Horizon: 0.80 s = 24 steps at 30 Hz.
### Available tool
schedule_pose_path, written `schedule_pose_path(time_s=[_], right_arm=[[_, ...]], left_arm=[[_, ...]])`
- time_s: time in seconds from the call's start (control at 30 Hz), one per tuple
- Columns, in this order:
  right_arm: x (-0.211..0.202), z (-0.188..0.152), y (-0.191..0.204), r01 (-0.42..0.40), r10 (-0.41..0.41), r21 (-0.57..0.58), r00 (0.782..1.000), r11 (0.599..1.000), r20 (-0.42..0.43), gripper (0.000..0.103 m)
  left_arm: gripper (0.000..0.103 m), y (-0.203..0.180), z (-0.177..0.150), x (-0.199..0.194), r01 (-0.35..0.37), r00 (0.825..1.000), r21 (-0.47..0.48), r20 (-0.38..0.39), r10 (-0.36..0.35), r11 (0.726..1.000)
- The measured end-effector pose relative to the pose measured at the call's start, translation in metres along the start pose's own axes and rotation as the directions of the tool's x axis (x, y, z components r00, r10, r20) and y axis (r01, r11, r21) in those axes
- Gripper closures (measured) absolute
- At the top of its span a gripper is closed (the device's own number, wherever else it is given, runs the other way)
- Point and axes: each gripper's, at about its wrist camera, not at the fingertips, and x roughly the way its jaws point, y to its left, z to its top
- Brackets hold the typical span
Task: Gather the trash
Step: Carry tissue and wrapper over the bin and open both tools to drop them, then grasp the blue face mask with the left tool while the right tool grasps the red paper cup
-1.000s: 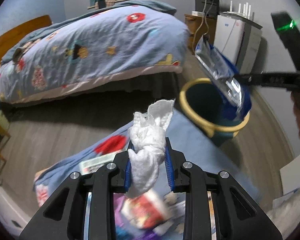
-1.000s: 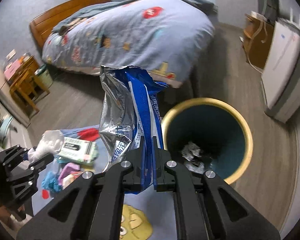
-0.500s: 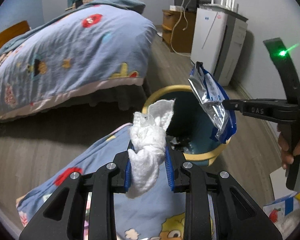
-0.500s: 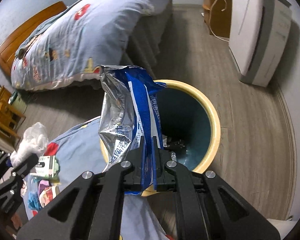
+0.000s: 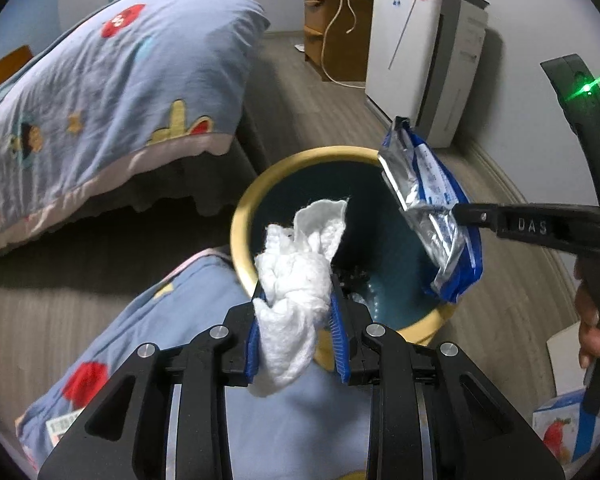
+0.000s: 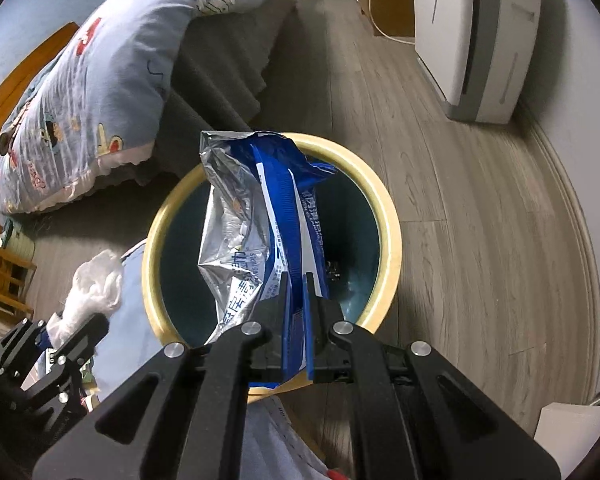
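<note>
left tongs [image 5: 296, 328]: we pinch the tissue [image 5: 296, 280], its top just over the bin [image 5: 244, 216] rim, ready to drop | right tongs [image 6: 296, 320]: clamped near shut on the wrapper [image 6: 260, 216], hung over the bin mouth so it falls inside

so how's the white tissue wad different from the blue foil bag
The white tissue wad is soft, crumpled and matte; the blue foil bag is flat, shiny and printed. The wad sits in the left gripper, the bag in the right gripper. Both are clamped and held over the yellow-rimmed bin.
</note>
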Motion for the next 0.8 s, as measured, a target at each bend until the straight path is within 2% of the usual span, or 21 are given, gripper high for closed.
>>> schedule_pose_path(time_s=[0.13,0.17,0.23,0.3,0.37,0.43,0.5,0.6,0.7,0.8], right_arm=[[-0.001,0.002,-0.003,-0.004,0.004,0.011,1.0,1.0,0.016,0.095],[-0.002,0.003,-0.003,-0.004,0.004,0.011,1.0,1.0,0.02,0.091],[-0.003,0.004,-0.003,-0.009,0.008,0.01,1.0,1.0,0.028,0.086],[-0.003,0.005,-0.003,-0.006,0.006,0.009,0.999,1.0,0.034,0.078],[-0.004,0.005,-0.003,-0.01,0.01,0.013,0.999,1.0,0.036,0.065],[-0.005,0.006,-0.003,-0.011,0.01,0.012,0.999,1.0,0.039,0.057],[-0.007,0.006,-0.001,-0.008,0.008,0.012,0.999,1.0,0.049,0.042],[-0.011,0.007,0.001,-0.002,0.001,0.019,0.998,1.0,0.064,0.026],[-0.015,0.008,0.004,0.002,-0.004,0.02,0.997,1.0,0.077,0.009],[-0.021,0.009,0.011,0.007,-0.008,0.011,0.996,1.0,0.092,0.006]], left_arm=[[0.064,-0.003,0.006,0.006,-0.001,1.0,-0.007,0.021,0.002,1.0],[0.062,-0.002,0.007,0.007,0.0,1.0,-0.01,0.023,0.0,1.0],[0.045,-0.001,0.009,0.007,-0.001,1.0,-0.01,0.029,0.002,1.0],[0.036,0.0,0.01,0.007,-0.011,0.999,-0.009,0.044,0.011,1.0],[0.033,0.003,0.01,0.005,-0.018,0.999,-0.012,0.049,0.018,1.0],[0.025,0.007,0.008,0.003,-0.019,0.999,-0.027,0.046,0.02,0.999],[0.023,0.011,0.004,-0.002,-0.022,0.998,-0.039,0.05,0.024,0.999],[0.013,0.02,-0.002,-0.013,-0.043,0.997,-0.06,0.059,0.046,0.997],[0.01,0.031,-0.01,-0.025,-0.051,0.996,-0.09,0.063,0.057,0.995],[0.01,0.044,-0.018,-0.037,-0.063,0.996,-0.118,0.062,0.071,0.991]])
